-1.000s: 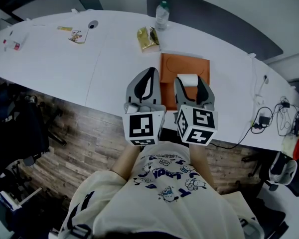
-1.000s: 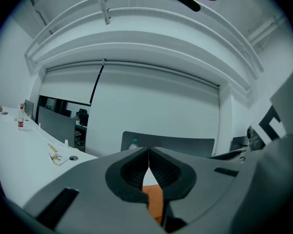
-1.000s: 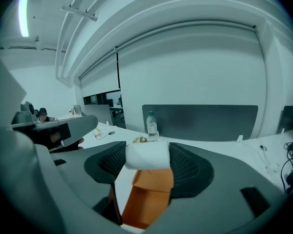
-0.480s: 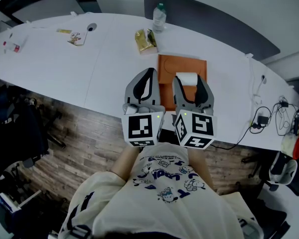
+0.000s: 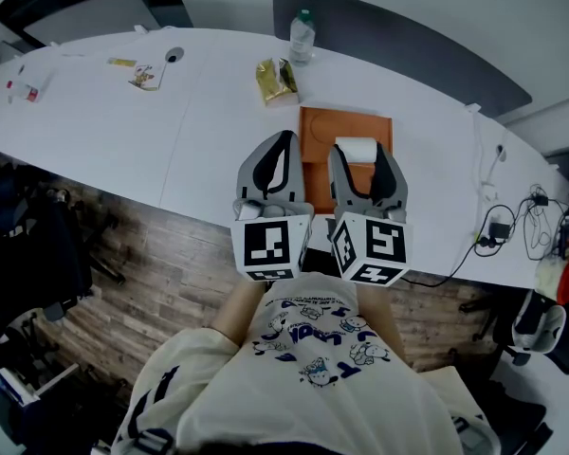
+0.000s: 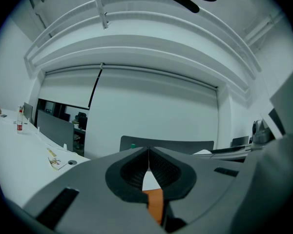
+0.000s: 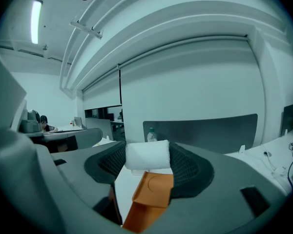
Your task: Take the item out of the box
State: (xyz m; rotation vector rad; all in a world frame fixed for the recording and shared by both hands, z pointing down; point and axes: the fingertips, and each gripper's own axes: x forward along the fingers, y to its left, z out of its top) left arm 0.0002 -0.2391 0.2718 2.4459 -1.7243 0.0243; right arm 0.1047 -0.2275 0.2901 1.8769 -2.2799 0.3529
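**Left gripper** (image 6: 149, 159): the jaws are meeting along a single line with nothing between them. It is idling empty, just left of the box (image 5: 322, 126).

**Box:** orange and card-like, it is lying flat on the white tabletop (image 5: 123, 131), directly ahead of both grippers. One flap is folding open toward the right gripper.

**Right gripper** (image 5: 359, 153): the jaws are standing partly apart and pinching the white roll (image 7: 147, 155), with a ribbed pad pressing on each end of it. The roll is sitting between the tips, over the far part of the box. I cannot tell whether it is already clear of the box floor.

**Handling (judgement):**
- The roll is looking soft and light, like wound tissue or cloth, so it will likely squash rather than break.
- The ribbed pads should be keeping it from slipping.
- The present hold across the two ends seems sound, and only a gentle squeeze is needed.
- The box is probably light too and may ride up with the roll. The empty left gripper could be pinning its near edge.

**Views:**
- The head view is giving the layout, with the roll over the box and both grippers side by side.
- Only the right gripper view is showing pad contact, the open flap, and a bottle (image 7: 151, 135) far beyond the tips.
- The left gripper view is showing a sliver of orange and no roll.
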